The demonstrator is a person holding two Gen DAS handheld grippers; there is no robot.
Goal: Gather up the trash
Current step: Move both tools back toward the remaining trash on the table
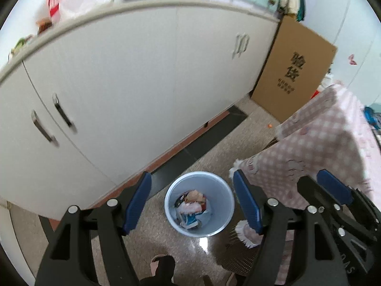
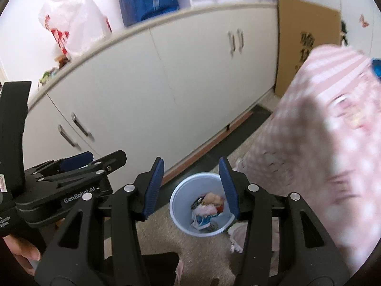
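Note:
A pale blue waste bin (image 1: 222,199) stands on the floor below both grippers, also in the right wrist view (image 2: 179,205). Crumpled wrappers and paper trash (image 1: 193,208) lie inside it (image 2: 207,211). My left gripper (image 1: 193,202) hangs above the bin, open, with nothing between its blue pads. My right gripper (image 2: 191,188) is also open and empty above the bin. The two grippers are side by side: the right one (image 1: 321,188) shows at the lower right of the left wrist view, and the left one (image 2: 78,163) at the left of the right wrist view.
White cabinet doors (image 1: 133,76) run along behind the bin. A cardboard box (image 1: 293,71) leans at the cabinet's far end. Pink checked cloth (image 1: 321,147) hangs close on the right. A plastic bag (image 2: 71,26) and a blue bag (image 2: 147,0) sit on the counter. A hand (image 2: 23,252) holds the left gripper.

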